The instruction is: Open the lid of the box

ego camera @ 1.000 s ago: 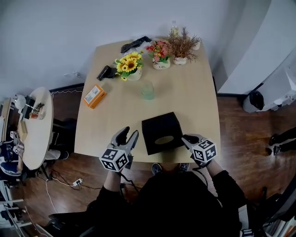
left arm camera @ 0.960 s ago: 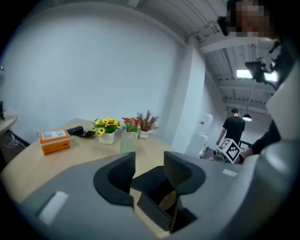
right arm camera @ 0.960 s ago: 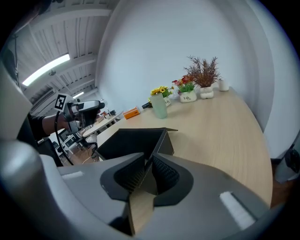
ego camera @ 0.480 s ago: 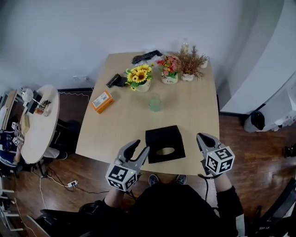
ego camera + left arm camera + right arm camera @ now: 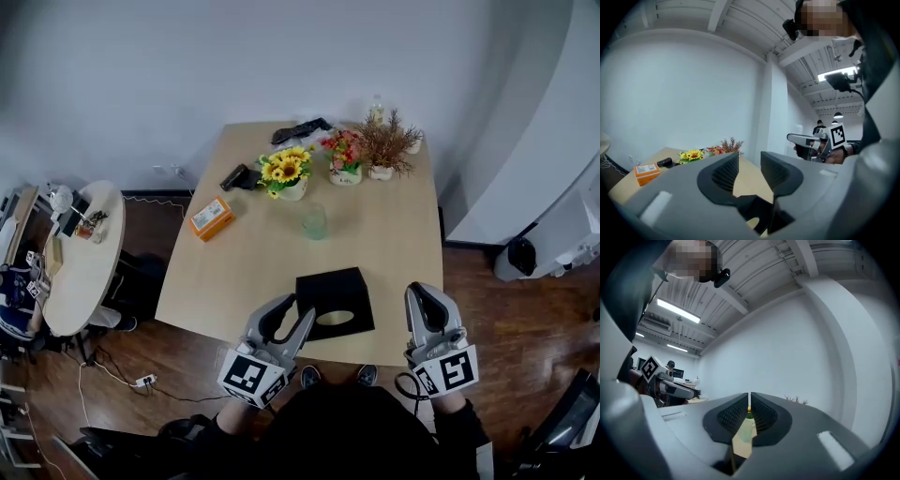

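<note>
Black box (image 5: 334, 302) sits alone; withdrawn left tongs (image 5: 298, 307) closing empty, right tongs (image 5: 424, 293) clenched.

No readable text, brand or number anywhere. The orange box (image 5: 211, 217) at 9 o'clock on the tabletop (image 5: 394, 216) has a white label on top, but the print is too small to read. The same goes in the left gripper view (image 5: 647, 172). The left marker cube (image 5: 251, 377) at 7 o'clock and the right marker cube (image 5: 448, 368) at 4 o'clock carry black-and-white square code patterns only, with 0 letters or digits.
</note>
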Motion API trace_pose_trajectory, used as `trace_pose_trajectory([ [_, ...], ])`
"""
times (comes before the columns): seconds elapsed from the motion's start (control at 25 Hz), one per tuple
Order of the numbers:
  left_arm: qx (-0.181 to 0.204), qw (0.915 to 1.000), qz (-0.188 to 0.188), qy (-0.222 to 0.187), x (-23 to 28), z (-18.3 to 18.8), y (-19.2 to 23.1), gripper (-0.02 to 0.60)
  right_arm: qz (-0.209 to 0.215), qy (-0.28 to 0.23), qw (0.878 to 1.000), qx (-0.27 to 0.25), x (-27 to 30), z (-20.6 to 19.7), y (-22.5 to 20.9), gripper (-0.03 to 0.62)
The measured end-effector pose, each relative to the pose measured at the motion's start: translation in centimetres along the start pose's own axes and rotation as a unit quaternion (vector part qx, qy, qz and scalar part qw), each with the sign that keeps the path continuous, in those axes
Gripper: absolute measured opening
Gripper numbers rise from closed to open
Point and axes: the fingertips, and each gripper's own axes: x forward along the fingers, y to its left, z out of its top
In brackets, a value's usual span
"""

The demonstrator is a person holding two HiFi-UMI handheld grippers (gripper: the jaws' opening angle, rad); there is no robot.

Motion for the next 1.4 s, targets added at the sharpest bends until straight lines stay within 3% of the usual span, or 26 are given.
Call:
trace_pose_trajectory([
  [0.16, 0.015, 0.9999, 0.002, 0.000, -0.3, 0.0, -0.4, 0.127, -0.005, -0.010, 1.000, -0.017, -0.6, 0.6, 0.4, 0.005],
  [0.36, 0.079, 0.9962, 0.016, -0.032, -1.0, 1.9, -1.0, 0.126, 0.001, -0.015, 0.999, -0.043, -0.7, 1.4, 0.9, 0.003],
  [0.48, 0.097, 0.9942, 0.015, -0.045, -1.3, 2.8, -1.6, 0.118, 0.014, -0.004, 0.998, -0.066, -0.5, 1.3, 1.5, 0.002],
  [0.96, 0.070, 0.9968, 0.016, -0.034, -1.7, 1.8, -1.8, 0.106, 0.022, 0.008, 0.997, -0.072, -0.9, 0.7, 2.2, 0.001],
  [1.4, 0.072, 0.9968, 0.011, -0.033, -1.4, 1.8, -2.1, 0.100, 0.018, 0.010, 0.998, -0.067, -1.2, 0.4, 1.7, 0.000],
])
